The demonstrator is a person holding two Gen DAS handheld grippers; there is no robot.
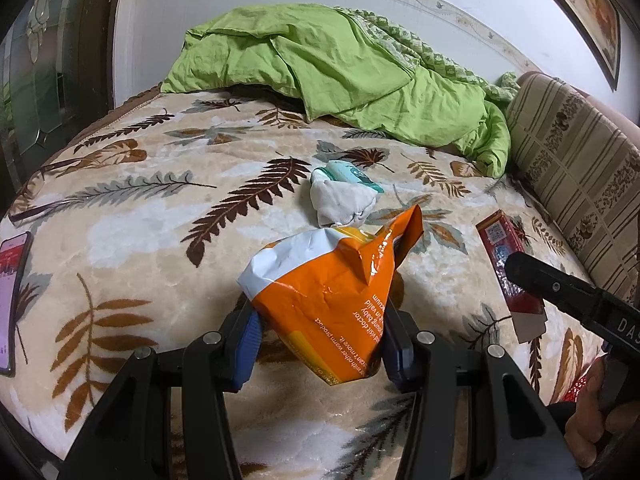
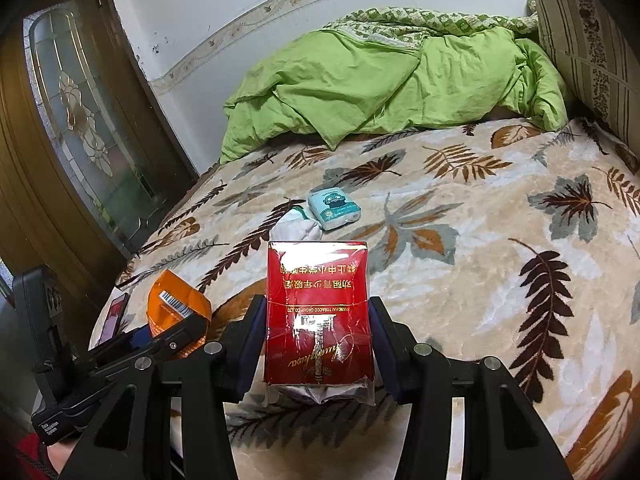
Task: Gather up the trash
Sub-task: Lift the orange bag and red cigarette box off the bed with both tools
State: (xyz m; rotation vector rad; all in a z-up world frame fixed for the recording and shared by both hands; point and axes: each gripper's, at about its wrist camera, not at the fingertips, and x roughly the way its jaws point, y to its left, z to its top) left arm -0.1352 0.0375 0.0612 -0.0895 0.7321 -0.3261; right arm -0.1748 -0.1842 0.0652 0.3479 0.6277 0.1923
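A crumpled orange and white wrapper point(image 1: 336, 288) stands between the blue pads of my left gripper point(image 1: 320, 344), which is shut on it just above the leaf-patterned blanket point(image 1: 140, 208). My right gripper point(image 2: 318, 336) is shut on a red cigarette pack point(image 2: 320, 304) wrapped in clear film, held upright between its pads. Farther up the bed lie a crumpled white tissue point(image 1: 340, 204) and a teal tissue pack point(image 2: 334, 208), side by side. In the right wrist view the orange wrapper point(image 2: 176, 304) shows at lower left. In the left wrist view the red pack point(image 1: 504, 256) shows at right.
A rumpled green quilt point(image 1: 340, 68) covers the far end of the bed. A striped cushion point(image 1: 572, 168) lines the right side. A phone point(image 1: 12, 292) lies at the bed's left edge. A wooden door with patterned glass point(image 2: 80, 120) stands to the left.
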